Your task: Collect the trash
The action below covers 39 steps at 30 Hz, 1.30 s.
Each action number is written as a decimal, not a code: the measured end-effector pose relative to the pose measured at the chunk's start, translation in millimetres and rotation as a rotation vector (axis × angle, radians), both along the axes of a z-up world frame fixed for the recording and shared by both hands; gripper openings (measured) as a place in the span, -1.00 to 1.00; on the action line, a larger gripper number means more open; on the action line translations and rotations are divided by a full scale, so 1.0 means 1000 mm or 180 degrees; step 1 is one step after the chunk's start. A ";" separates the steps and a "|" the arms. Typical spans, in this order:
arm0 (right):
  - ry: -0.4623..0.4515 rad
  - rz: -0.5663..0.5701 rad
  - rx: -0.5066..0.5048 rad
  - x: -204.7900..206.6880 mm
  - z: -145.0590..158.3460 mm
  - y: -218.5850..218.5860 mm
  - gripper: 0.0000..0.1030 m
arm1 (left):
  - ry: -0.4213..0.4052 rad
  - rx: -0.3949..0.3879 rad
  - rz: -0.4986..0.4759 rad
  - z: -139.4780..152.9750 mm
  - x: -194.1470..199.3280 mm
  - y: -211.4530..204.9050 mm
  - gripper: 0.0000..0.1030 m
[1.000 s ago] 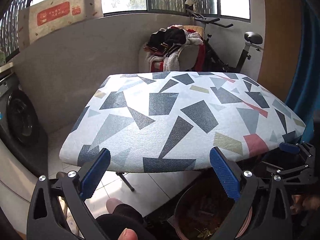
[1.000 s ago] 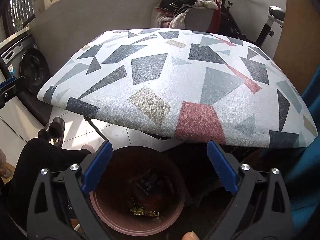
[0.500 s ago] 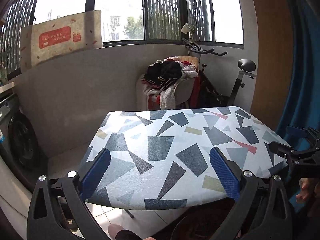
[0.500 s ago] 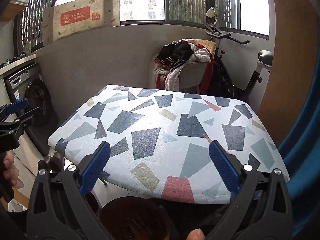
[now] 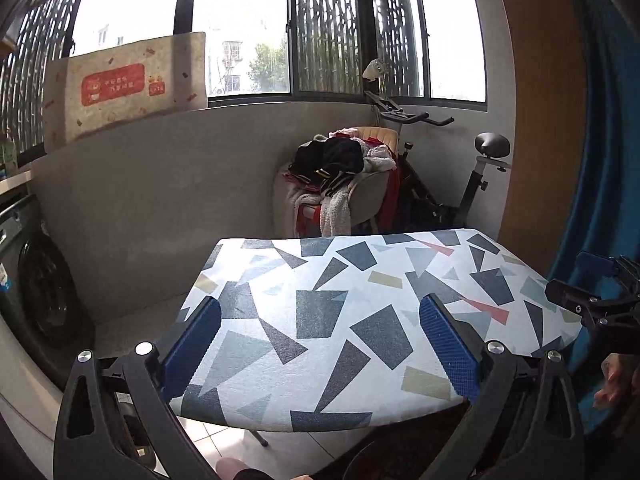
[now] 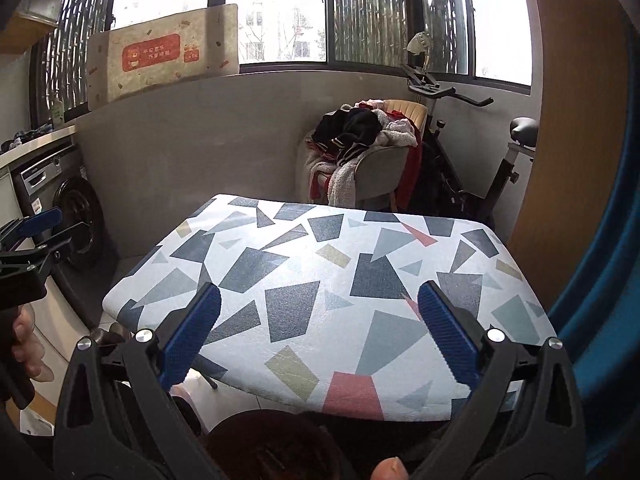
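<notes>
Brown bin now only seen at bottom edge, below patterned table; trash inside hidden. Both views lifted since a second ago. Left claw and right claw spread wide, nothing held.

I'm looking into a home's enclosed balcony used as a laundry and storage corner. A front-loading washing machine sits under a counter on the left, a chair heaped with clothes stands at the far wall, an exercise bike beside it, and barred windows look onto neighbouring apartment blocks.
</notes>
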State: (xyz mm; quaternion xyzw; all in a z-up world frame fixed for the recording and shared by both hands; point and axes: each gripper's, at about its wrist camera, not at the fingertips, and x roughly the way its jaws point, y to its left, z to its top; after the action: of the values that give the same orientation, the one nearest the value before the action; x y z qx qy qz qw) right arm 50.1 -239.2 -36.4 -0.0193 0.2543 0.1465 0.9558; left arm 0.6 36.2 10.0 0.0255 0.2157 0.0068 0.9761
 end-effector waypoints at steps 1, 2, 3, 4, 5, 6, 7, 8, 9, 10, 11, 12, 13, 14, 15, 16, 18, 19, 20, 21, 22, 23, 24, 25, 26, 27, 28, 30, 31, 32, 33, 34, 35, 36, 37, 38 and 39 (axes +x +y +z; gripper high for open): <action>0.0005 -0.0004 0.0001 0.000 0.000 0.000 0.89 | -0.0004 0.0005 -0.0004 0.001 0.000 0.000 0.88; 0.0009 -0.0017 0.0003 0.000 0.000 0.000 0.89 | -0.0007 0.0013 -0.0005 0.001 0.000 0.000 0.88; 0.0013 -0.0026 0.0010 0.000 0.000 -0.001 0.89 | -0.0013 0.0024 -0.0005 0.002 0.000 -0.001 0.88; 0.0015 -0.0029 0.0022 0.000 0.000 -0.002 0.89 | -0.0017 0.0034 -0.0006 0.002 0.000 -0.001 0.88; 0.0013 -0.0032 0.0035 0.000 0.000 -0.003 0.89 | -0.0025 0.0041 -0.0006 0.003 0.000 -0.001 0.88; 0.0012 -0.0035 0.0046 0.000 0.000 -0.003 0.89 | -0.0033 0.0048 -0.0012 0.003 -0.001 -0.001 0.88; 0.0015 -0.0040 0.0055 0.000 0.000 -0.004 0.89 | -0.0035 0.0056 -0.0017 0.003 -0.001 -0.002 0.88; 0.0023 -0.0041 0.0065 0.000 0.000 -0.004 0.89 | -0.0038 0.0063 -0.0020 0.004 -0.001 -0.002 0.88; 0.0034 -0.0040 0.0070 0.001 0.000 -0.004 0.89 | -0.0040 0.0064 -0.0025 0.004 -0.001 -0.003 0.88; 0.0044 -0.0042 0.0072 0.002 -0.001 -0.004 0.89 | -0.0039 0.0066 -0.0030 0.004 -0.001 -0.003 0.88; 0.0051 -0.0045 0.0072 0.002 -0.001 -0.005 0.89 | -0.0044 0.0072 -0.0033 0.004 -0.002 -0.003 0.88; 0.0054 -0.0047 0.0070 0.002 -0.001 -0.005 0.89 | -0.0055 0.0087 -0.0042 0.004 -0.002 -0.004 0.88; 0.0056 -0.0048 0.0072 0.002 -0.001 -0.005 0.89 | -0.0065 0.0111 -0.0055 0.004 -0.002 -0.005 0.88; 0.0052 -0.0043 0.0075 0.002 -0.001 -0.005 0.89 | -0.0076 0.0134 -0.0064 0.005 -0.003 -0.006 0.88; 0.0047 -0.0044 0.0079 0.002 -0.001 -0.005 0.89 | -0.0084 0.0151 -0.0071 0.005 -0.003 -0.007 0.88; 0.0044 -0.0048 0.0083 0.002 -0.001 -0.005 0.89 | -0.0089 0.0161 -0.0079 0.005 -0.004 -0.008 0.88; 0.0042 -0.0053 0.0089 0.001 -0.002 -0.005 0.89 | -0.0087 0.0165 -0.0088 0.006 -0.004 -0.009 0.88; 0.0041 -0.0049 0.0089 0.001 -0.002 -0.005 0.88 | -0.0086 0.0162 -0.0090 0.006 -0.004 -0.010 0.88; 0.0042 -0.0046 0.0090 0.001 -0.002 -0.005 0.88 | -0.0087 0.0159 -0.0089 0.006 -0.004 -0.010 0.88; 0.0041 -0.0047 0.0085 0.001 -0.002 -0.005 0.89 | -0.0087 0.0158 -0.0086 0.006 -0.004 -0.009 0.88; 0.0038 -0.0047 0.0082 0.001 -0.002 -0.005 0.89 | -0.0087 0.0157 -0.0085 0.006 -0.004 -0.009 0.88; 0.0035 -0.0047 0.0077 0.000 -0.002 -0.005 0.89 | -0.0086 0.0156 -0.0086 0.006 -0.004 -0.009 0.88; 0.0033 -0.0046 0.0076 0.000 -0.002 -0.004 0.89 | -0.0086 0.0159 -0.0085 0.006 -0.004 -0.009 0.88; 0.0034 -0.0046 0.0079 0.000 -0.002 -0.004 0.89 | -0.0085 0.0159 -0.0082 0.006 -0.004 -0.009 0.88; 0.0036 -0.0045 0.0078 0.000 -0.002 -0.004 0.89 | -0.0083 0.0158 -0.0084 0.006 -0.004 -0.009 0.88; 0.0037 -0.0049 0.0075 0.000 -0.002 -0.004 0.89 | -0.0083 0.0157 -0.0085 0.007 -0.004 -0.009 0.88; 0.0038 -0.0053 0.0070 0.000 -0.003 -0.003 0.88 | -0.0081 0.0159 -0.0084 0.006 -0.004 -0.009 0.88; 0.0041 -0.0059 0.0060 -0.001 -0.003 -0.002 0.88 | -0.0076 0.0168 -0.0084 0.006 -0.004 -0.009 0.88; 0.0041 -0.0059 0.0059 -0.002 -0.003 -0.002 0.89 | -0.0076 0.0163 -0.0083 0.006 -0.004 -0.009 0.88; 0.0042 -0.0058 0.0058 -0.002 -0.003 -0.002 0.89 | -0.0077 0.0160 -0.0085 0.006 -0.004 -0.009 0.88; 0.0040 -0.0058 0.0057 -0.002 -0.003 -0.002 0.89 | -0.0075 0.0157 -0.0087 0.005 -0.004 -0.009 0.88; 0.0041 -0.0058 0.0054 -0.002 -0.003 -0.001 0.89 | -0.0071 0.0159 -0.0081 0.005 -0.004 -0.010 0.88; 0.0042 -0.0059 0.0051 -0.002 -0.003 -0.001 0.89 | -0.0068 0.0162 -0.0066 0.004 -0.004 -0.010 0.88; 0.0040 -0.0058 0.0051 -0.002 -0.003 -0.001 0.89 | -0.0062 0.0163 -0.0059 0.004 -0.003 -0.010 0.88; 0.0034 -0.0057 0.0055 -0.003 -0.003 -0.001 0.88 | -0.0058 0.0158 -0.0063 0.003 -0.003 -0.010 0.88; 0.0031 -0.0054 0.0058 -0.004 -0.003 0.000 0.89 | -0.0061 0.0156 -0.0068 0.003 -0.003 -0.010 0.88; 0.0031 -0.0051 0.0058 -0.003 -0.002 0.000 0.89 | -0.0066 0.0164 -0.0062 0.003 -0.004 -0.011 0.88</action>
State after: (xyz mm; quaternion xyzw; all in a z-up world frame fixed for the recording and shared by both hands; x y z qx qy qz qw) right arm 46.7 -239.2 -38.7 -0.0078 0.2577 0.1412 0.9558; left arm -3.3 25.7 13.1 0.0526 0.2051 0.0031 0.9773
